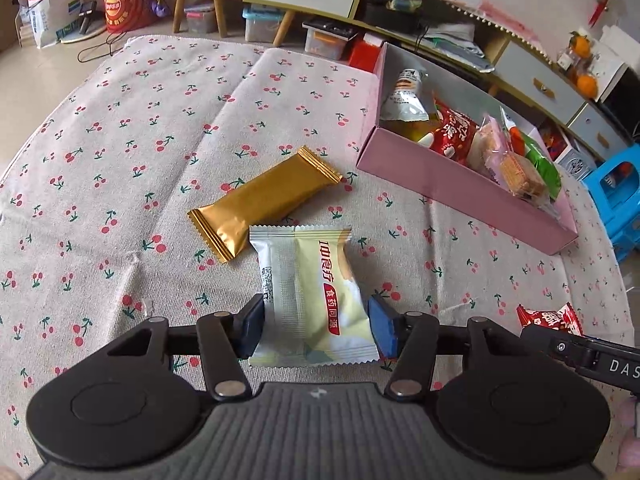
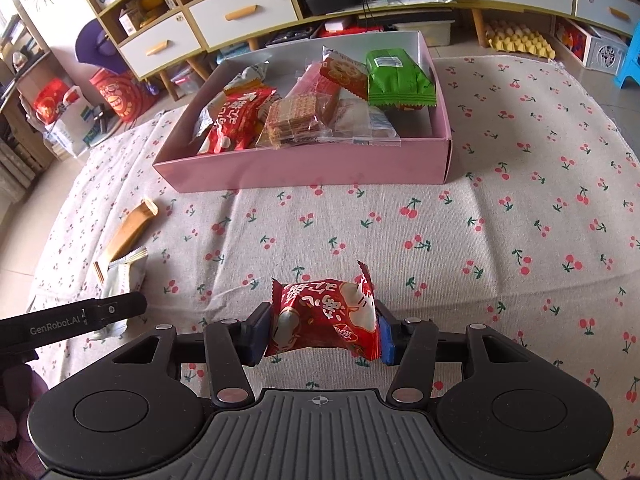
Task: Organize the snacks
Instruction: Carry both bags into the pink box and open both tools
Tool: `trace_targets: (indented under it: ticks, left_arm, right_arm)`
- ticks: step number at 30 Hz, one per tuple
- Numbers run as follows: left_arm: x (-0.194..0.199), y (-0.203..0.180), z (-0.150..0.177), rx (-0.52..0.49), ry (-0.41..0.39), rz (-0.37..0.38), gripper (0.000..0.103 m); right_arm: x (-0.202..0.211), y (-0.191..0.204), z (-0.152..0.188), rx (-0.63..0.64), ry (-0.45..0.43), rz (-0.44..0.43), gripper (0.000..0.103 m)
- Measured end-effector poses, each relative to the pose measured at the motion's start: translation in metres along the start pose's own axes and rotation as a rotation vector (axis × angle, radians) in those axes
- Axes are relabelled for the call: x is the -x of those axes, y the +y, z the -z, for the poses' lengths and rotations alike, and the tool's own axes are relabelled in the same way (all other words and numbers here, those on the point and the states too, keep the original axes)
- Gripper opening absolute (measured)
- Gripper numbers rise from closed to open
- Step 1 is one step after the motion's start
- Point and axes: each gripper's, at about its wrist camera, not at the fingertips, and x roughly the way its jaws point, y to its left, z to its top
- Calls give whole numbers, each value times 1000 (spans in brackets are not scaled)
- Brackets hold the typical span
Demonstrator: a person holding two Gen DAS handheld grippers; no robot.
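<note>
Left hand-held gripper [image 1: 316,326]: clamped on the pale yellow snack packet [image 1: 310,296], pads pressing both its sides.
Right hand-held gripper [image 2: 322,330]: clamped on the red snack packet [image 2: 324,316], held just above the cloth.
Gold bar [image 1: 264,202]: lies flat on the cherry-print cloth [image 1: 120,140] over the surface, just beyond the pale packet.
Pink box [image 2: 304,166]: open, on the cloth, already holding several snacks, among them a green packet [image 2: 398,78] in its far right corner.
</note>
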Motion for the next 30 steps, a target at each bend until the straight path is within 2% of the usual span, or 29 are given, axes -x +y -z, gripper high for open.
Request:
trace_targets:
  ticks: [8, 16, 30]
  left_arm:
    - [8, 1, -3, 23, -5, 53, 51]
    - [14, -3, -5, 36, -9, 92, 51]
    - [24, -16, -18, 65, -52, 172, 51]
  right_arm:
    - [8, -9, -6, -61, -6, -26, 51]
    - [17, -7, -11, -69, -20, -53, 51]
    - [32, -8, -37, -153, -86, -112, 51]
